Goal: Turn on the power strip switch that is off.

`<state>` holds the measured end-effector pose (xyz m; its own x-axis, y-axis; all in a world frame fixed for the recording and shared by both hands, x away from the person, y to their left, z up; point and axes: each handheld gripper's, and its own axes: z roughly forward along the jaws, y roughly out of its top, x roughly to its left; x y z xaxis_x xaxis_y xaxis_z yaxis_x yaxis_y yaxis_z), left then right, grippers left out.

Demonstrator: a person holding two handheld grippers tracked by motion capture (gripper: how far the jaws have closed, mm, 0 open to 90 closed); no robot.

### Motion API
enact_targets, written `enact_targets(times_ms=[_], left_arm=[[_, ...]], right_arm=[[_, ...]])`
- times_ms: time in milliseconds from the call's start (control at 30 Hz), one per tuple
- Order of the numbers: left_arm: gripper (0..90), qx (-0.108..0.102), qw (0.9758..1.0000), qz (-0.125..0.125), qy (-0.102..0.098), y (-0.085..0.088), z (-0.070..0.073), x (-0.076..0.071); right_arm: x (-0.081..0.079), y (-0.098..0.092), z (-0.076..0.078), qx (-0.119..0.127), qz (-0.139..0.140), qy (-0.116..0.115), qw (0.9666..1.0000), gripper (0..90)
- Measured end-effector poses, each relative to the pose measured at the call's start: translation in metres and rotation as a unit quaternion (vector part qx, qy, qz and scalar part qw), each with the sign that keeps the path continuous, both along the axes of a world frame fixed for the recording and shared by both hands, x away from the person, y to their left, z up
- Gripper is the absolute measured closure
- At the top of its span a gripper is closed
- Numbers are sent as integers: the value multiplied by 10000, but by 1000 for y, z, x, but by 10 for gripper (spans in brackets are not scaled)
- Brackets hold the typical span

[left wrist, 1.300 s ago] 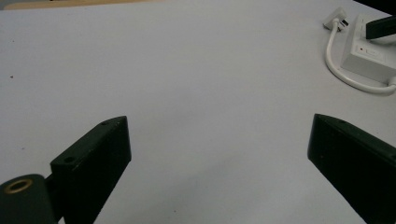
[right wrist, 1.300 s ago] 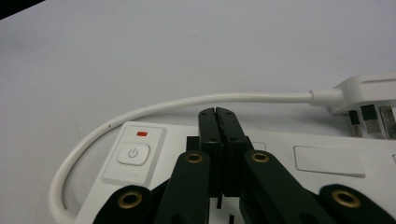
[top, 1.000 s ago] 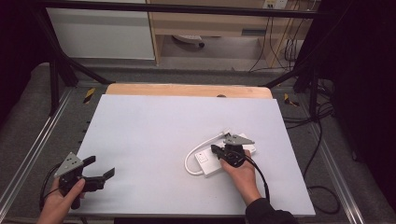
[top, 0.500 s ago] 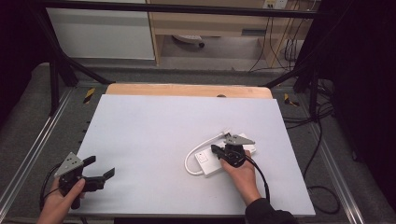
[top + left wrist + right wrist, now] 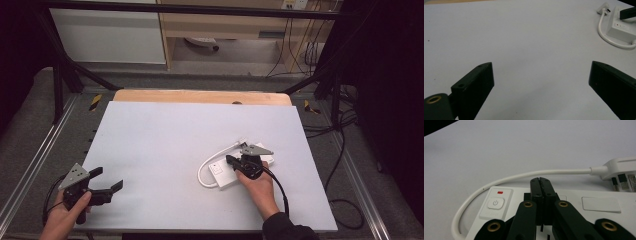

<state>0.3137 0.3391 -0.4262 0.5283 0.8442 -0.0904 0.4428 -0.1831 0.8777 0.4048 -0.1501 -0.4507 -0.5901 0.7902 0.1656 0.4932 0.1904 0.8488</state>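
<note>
A white power strip (image 5: 221,176) lies on the white table (image 5: 170,135) at the right, its white cable (image 5: 210,159) looping round to its plug (image 5: 243,144). My right gripper (image 5: 229,160) is shut, jaws pressed together with nothing between them. In the right gripper view its tips (image 5: 540,181) hover over the power strip (image 5: 574,195), beside the power button (image 5: 495,203), with the cable (image 5: 524,176) and plug (image 5: 621,167) beyond. My left gripper (image 5: 107,178) stands open near the front left corner. The left gripper view has its jaws (image 5: 540,72) wide over bare table, with the power strip (image 5: 621,27) far right.
A wooden strip (image 5: 200,96) runs along the table's far edge. Black frame bars (image 5: 60,75) stand at the back left and right. Loose black cables (image 5: 345,145) lie on the floor to the right.
</note>
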Motion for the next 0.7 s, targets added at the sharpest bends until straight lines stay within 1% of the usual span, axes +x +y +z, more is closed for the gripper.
enact_targets(times_ms=[700], left_arm=[[63, -4, 10000, 19, 6, 0, 0, 0]], right_arm=[[0, 0, 0, 31, 2, 12, 10000, 900]])
